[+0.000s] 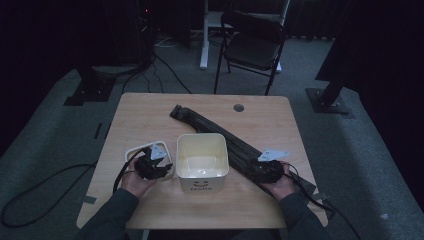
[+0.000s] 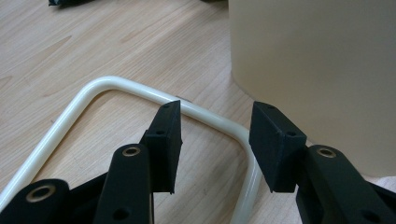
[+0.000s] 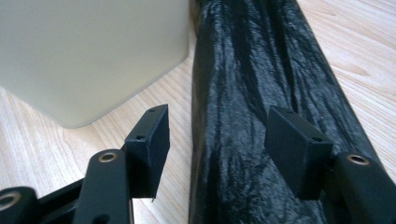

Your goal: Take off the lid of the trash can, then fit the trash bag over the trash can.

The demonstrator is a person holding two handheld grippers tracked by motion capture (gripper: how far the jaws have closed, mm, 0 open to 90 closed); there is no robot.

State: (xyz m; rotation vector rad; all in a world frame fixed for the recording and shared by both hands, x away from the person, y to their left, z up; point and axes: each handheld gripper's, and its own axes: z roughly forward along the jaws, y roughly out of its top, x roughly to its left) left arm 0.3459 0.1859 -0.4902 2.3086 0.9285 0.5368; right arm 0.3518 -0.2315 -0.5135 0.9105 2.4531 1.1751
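Observation:
A cream square bin (image 1: 202, 160) with "Hello" on its front stands at the middle of the wooden table (image 1: 150, 115). Left of it lies a white rounded ring (image 1: 131, 151). My left gripper (image 1: 159, 165) hovers open over the ring's corner (image 2: 93, 93), with the bin wall (image 2: 317, 70) just to its right; nothing is between its pads (image 2: 163, 144). A long folded black plastic bag (image 1: 215, 130) runs diagonally from the back to the front right. My right gripper (image 1: 253, 169) stands open astride the bag (image 3: 261, 70) near its front end, its pads (image 3: 152, 149) not pressing on it.
A round cable hole (image 1: 238, 107) sits near the table's far edge. Behind the table stands a black folding chair (image 1: 252, 45). Dark stand bases (image 1: 327, 100) flank the table, and cables (image 1: 45, 185) trail over the grey floor at left.

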